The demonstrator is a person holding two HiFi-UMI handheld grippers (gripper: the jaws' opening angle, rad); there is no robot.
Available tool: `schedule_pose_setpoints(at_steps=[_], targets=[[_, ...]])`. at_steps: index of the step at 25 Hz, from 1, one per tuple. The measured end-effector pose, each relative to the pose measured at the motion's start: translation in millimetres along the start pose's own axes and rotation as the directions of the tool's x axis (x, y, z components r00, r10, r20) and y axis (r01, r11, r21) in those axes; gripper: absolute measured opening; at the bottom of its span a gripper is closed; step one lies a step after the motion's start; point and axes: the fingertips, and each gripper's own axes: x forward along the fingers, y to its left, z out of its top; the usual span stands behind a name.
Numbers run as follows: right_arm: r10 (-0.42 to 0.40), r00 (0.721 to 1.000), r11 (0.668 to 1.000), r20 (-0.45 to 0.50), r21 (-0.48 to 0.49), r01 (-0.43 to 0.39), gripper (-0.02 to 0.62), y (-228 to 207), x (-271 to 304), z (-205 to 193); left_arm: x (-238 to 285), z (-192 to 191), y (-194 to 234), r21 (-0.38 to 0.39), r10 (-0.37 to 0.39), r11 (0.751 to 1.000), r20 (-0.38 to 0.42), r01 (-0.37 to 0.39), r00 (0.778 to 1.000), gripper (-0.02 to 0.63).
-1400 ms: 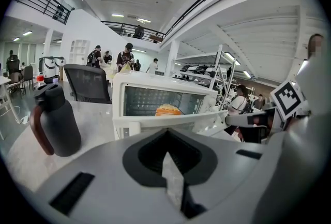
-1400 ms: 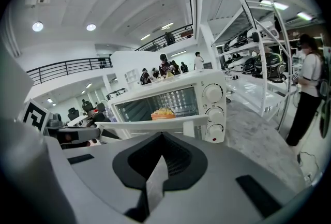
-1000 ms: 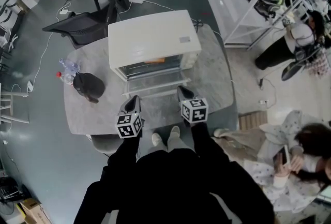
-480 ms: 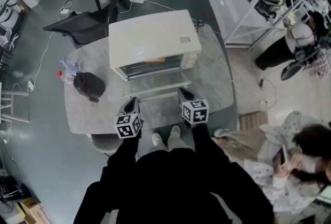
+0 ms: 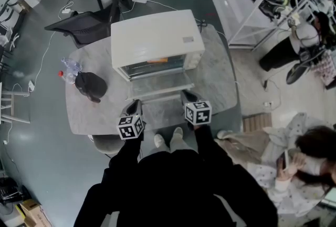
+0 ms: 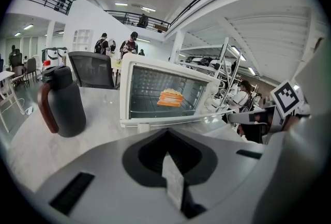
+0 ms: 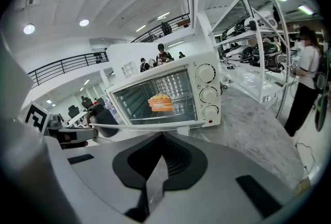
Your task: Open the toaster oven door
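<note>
Found toaster oven door (image 5: pixel 160 87) at twelve o'clock, long axis nine-to-three, seemingly flat already — left gripper (image 5: pixel 135 105) and right gripper (image 5: pixel 187 96) clenched empty, equally near.

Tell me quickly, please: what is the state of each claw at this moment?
Left claw: closed, holding nothing.
Right claw: closed, holding nothing.

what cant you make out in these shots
- Food in the oven: both gripper views, too small to identify.
- Dial markings: right gripper view, too small to read.
- Bottle label: head view, too small.
</note>
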Motion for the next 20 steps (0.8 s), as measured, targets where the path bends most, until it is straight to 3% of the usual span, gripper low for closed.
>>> schedule_pose_setpoints(at_steps=[20], targets=[[-0.013, 0.998, 1.0, -0.063, 0.013, 0.014, 0.002, -5.6, 1.8, -21.7, 1.1, -21.1, 2.2, -0.033, -0.011, 0.999, -0.051, 0.009, 0.999, 0.003]])
